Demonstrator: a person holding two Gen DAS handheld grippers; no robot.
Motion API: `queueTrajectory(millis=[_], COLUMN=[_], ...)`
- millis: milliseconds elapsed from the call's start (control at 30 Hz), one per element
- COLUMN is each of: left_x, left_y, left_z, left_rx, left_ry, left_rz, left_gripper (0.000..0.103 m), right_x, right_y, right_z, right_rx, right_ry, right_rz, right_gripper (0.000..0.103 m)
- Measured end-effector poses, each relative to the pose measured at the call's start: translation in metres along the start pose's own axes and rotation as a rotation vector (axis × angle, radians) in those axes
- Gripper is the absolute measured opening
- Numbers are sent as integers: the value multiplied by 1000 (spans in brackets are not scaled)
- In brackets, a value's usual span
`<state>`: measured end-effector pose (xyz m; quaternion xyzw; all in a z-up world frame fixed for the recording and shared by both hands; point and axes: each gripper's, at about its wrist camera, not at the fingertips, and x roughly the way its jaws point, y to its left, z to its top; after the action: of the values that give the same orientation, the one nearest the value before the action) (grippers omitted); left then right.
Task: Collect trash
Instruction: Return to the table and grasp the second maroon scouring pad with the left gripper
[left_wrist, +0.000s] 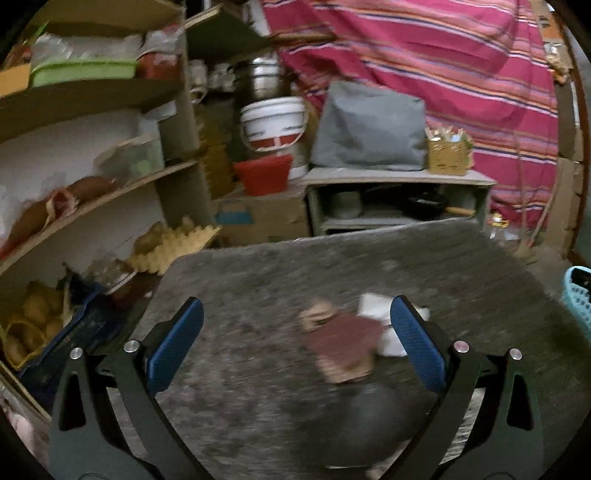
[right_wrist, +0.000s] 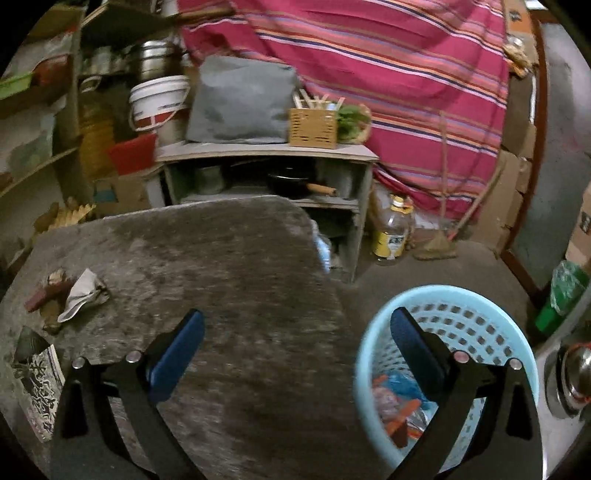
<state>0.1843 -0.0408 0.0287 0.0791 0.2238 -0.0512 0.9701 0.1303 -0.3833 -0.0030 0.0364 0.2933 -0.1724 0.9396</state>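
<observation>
The left gripper (left_wrist: 295, 332) hung over the grey table (left_wrist: 258, 280) with its jaws spread wide and nothing between the blue pads (left_wrist: 173, 343). Below the gap, toward the right-hand finger, lay a small heap of trash: a maroon and tan wrapper (left_wrist: 341, 343) (blurred, so its print could not be read) and, just behind it and touching it, a crumpled white paper (left_wrist: 376, 308) partly hidden by that finger. Neither pad touched either scrap as far as the left wrist view showed.

The right gripper (right_wrist: 297, 341) was likewise wide open and empty. Its left finger stood over the table's near part, while its right finger stood over the rim of a light blue basket (right_wrist: 476, 321) on the floor just beside the table's right edge. The basket held several wrappers (right_wrist: 397, 402), orange, blue and clear ones. From this view the same heap sat near the table's left edge, well apart from the basket, with the paper leaning against the maroon wrapper. A printed black-and-white sheet (right_wrist: 37, 384) lay near the table's front left corner.

Behind the table stood a low grey shelf unit (right_wrist: 266, 155) with a grey cushion (right_wrist: 240, 103) and a small woven box (right_wrist: 313, 127) on top, before a striped pink cloth (right_wrist: 388, 62).
</observation>
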Motion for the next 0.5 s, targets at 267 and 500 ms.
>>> queueTrajectory(millis=[267, 500], left_x=[44, 63], left_y=[48, 45], left_z=[-20, -24], left_rx=[-87, -127], left_ry=[93, 148], left_rz=[71, -5], left_gripper=[98, 98], right_x=[20, 32], right_y=[40, 62], right_z=[0, 3], right_rx=[-55, -47], right_ry=[39, 42], right_rz=[18, 8], right_gripper=[98, 98])
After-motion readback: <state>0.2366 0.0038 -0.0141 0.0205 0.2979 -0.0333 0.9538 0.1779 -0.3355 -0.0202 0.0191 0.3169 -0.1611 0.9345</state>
